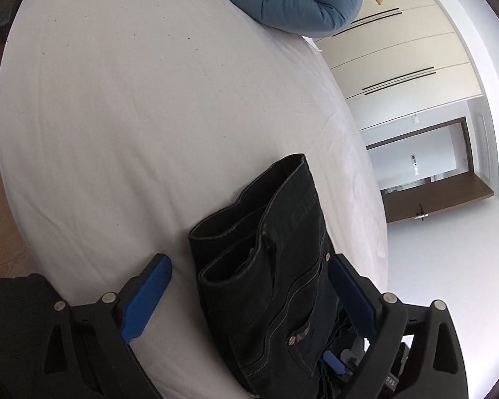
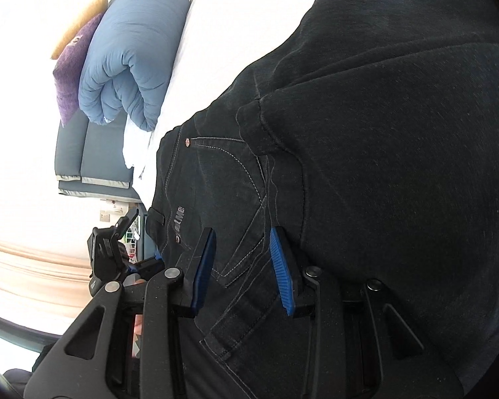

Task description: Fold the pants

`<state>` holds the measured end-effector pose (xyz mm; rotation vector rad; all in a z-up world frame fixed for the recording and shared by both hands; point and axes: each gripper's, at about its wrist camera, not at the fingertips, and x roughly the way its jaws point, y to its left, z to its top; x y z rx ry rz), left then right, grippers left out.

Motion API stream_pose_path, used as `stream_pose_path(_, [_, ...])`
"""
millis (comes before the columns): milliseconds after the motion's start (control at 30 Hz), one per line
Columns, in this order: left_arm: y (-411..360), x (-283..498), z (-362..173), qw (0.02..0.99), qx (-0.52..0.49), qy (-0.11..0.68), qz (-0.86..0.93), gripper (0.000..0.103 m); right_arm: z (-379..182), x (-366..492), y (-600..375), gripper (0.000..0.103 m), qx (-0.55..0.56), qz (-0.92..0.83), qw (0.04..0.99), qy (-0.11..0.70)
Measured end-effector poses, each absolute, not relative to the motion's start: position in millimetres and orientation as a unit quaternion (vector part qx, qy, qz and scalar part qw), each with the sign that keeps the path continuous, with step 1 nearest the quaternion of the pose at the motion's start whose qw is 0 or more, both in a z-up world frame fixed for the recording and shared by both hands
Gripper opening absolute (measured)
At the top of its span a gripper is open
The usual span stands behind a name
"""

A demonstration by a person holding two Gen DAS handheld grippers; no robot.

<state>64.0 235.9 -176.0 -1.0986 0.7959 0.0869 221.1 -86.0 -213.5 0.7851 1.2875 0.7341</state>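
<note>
The heavy, limp black denim pants [image 1: 276, 266], straddled by the wide-apart left gripper [image 1: 249, 299], are clamped at the pocket by the right gripper [image 2: 243, 266].

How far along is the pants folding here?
Done: the black pants already lie stacked in layers on the white bed. In hand: the right hand-held gripper pinches a fold; the left hand-held gripper stands open around them. Left: release and tidy.
</note>
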Motion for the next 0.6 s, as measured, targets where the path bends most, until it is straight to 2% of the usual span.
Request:
stream_pose_path(33, [235.9,66.6,-177.4,0.774,-0.513,0.369,0.033,0.081,-213.9,220.9,-86.6,0.031,0.350,0.326,0.668,0.570])
stream_pose_path(100, [236.3,74.6,-184.4,0.761,-0.527,0.377,0.021,0.069,-214.5,220.6,-89.0,0.031,0.355,0.325,0.666,0.570])
stream_pose_path(167, [238.3,79.0,-188.3,0.754,-0.537,0.378,0.019,0.064,-215.1,220.1,-92.1,0.031,0.358,0.324,0.664,0.570])
stream_pose_path(233, [241.5,79.1,-192.6,0.746,-0.549,0.377,0.020,0.043,-215.5,219.2,-94.3,0.031,0.360,0.324,0.664,0.570])
stream_pose_path(333, [249.4,75.0,-204.2,0.721,-0.587,0.368,0.014,0.028,-215.9,218.7,-96.5,0.031,0.364,0.322,0.662,0.571])
stream_pose_path(433, [250.8,72.8,-206.4,0.717,-0.596,0.361,0.008,0.021,-215.7,219.2,-98.7,0.031,0.365,0.320,0.661,0.573])
stream_pose_path(600, [245.7,71.4,-191.7,0.730,-0.586,0.351,0.009,0.016,-214.1,221.6,-99.1,0.031,0.366,0.312,0.657,0.580])
